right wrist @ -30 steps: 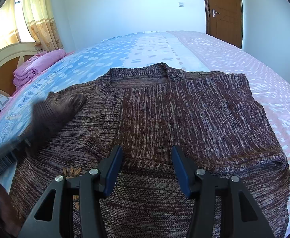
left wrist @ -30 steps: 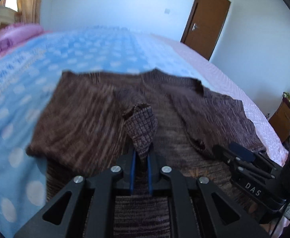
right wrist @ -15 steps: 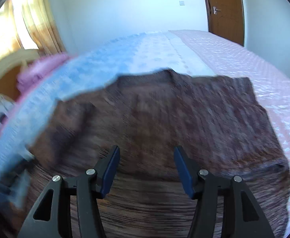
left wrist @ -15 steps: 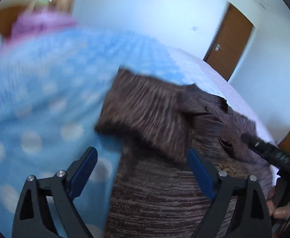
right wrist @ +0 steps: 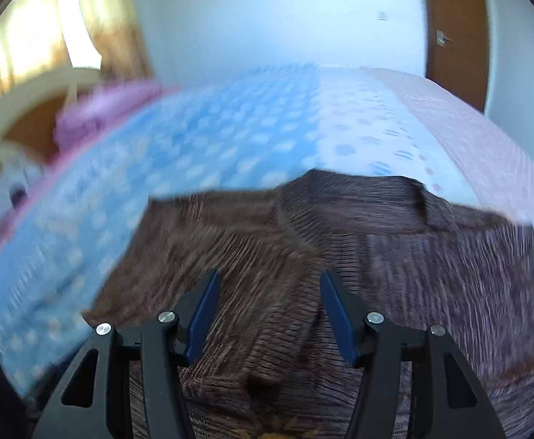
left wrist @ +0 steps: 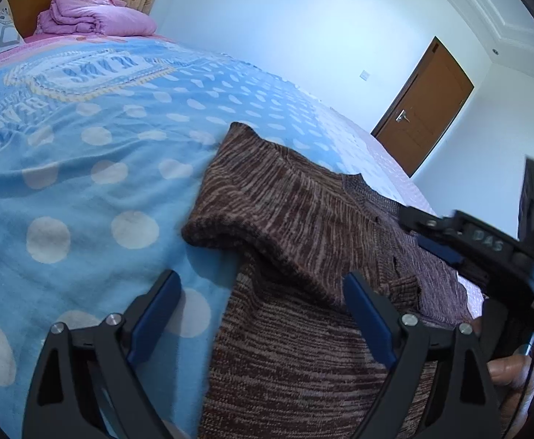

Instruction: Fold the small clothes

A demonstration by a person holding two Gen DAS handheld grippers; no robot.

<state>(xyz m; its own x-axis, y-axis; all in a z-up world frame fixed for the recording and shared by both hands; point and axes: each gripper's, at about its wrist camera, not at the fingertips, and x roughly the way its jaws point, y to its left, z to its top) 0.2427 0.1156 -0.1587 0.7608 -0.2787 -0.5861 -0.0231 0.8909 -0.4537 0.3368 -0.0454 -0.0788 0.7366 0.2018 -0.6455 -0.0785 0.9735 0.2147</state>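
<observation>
Left wrist view: your left claw [left wrist: 259, 311] gapes empty over the sweater's [left wrist: 303, 292] edge on the bed [left wrist: 84, 183]. Your right claw [right wrist: 267, 314] is half-spread, also empty, above the sweater's middle. The folded-in sleeve [left wrist: 267, 205] lies loosely humped; brush it and it may flop back out.

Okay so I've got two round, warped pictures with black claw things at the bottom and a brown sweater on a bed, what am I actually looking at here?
Those claws are two-finger grippers that a person holds, one in each hand. A fisheye camera on each looks along its fingers, which warps the pictures.

One picture comes from the left gripper, the other, blurred, from the right gripper. Both stand open and hold nothing.

A brown knitted sweater lies on a bed with a blue dotted cover, one sleeve folded over its body. In the left view the right gripper shows at the right edge, part of a hand below it. Folded pink bedding sits by the headboard.
</observation>
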